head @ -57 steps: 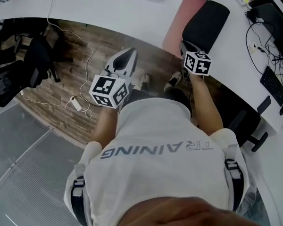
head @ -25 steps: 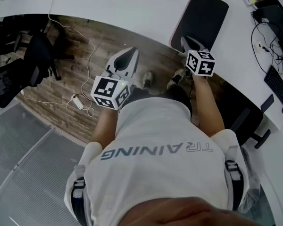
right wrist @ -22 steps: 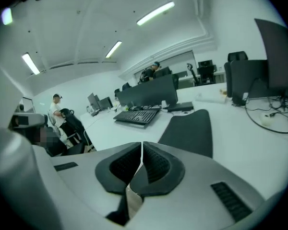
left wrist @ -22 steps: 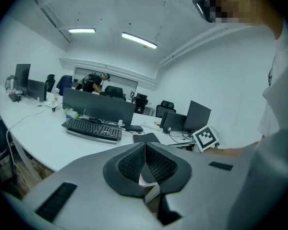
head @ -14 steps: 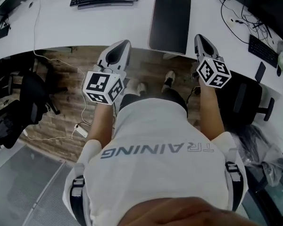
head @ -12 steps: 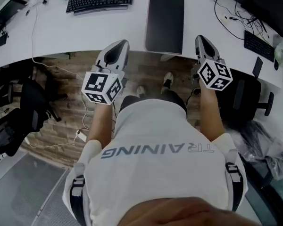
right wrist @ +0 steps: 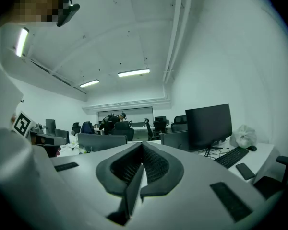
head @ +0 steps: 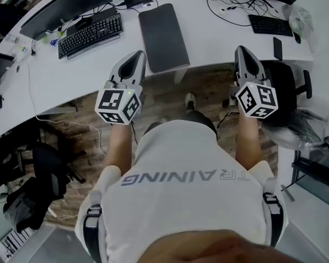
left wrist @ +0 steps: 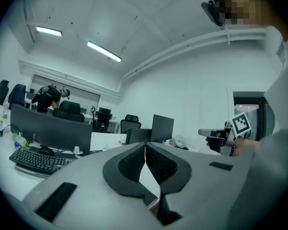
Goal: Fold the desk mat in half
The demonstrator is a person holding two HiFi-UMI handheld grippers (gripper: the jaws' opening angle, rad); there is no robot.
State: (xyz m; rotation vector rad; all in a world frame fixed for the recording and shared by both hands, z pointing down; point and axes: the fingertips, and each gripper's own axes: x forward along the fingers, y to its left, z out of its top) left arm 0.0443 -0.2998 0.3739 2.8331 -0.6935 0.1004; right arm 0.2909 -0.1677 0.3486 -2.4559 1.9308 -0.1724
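The dark grey desk mat [head: 163,37] lies flat on the white desk [head: 219,40], a narrow slab reaching the desk's front edge. My left gripper [head: 136,58] hovers just left of the mat's near end, over the desk edge, shut with nothing in it. My right gripper [head: 243,52] hangs to the right of the mat, well apart from it, also shut and empty. In the left gripper view the pads [left wrist: 156,164] meet at the tip. The right gripper view shows its pads [right wrist: 153,164] closed together too. Neither gripper touches the mat.
A black keyboard [head: 90,34] and a monitor [head: 77,1] sit left of the mat. At the right are a second keyboard [head: 270,25], a phone [head: 278,48], cables and a plastic bag [head: 301,18]. A black office chair [head: 288,86] stands by my right arm.
The mat showed its pink underside, then dropped flat and black. My right gripper drew back from the mat's near end. The head view swung round, so the desk now appears further up.
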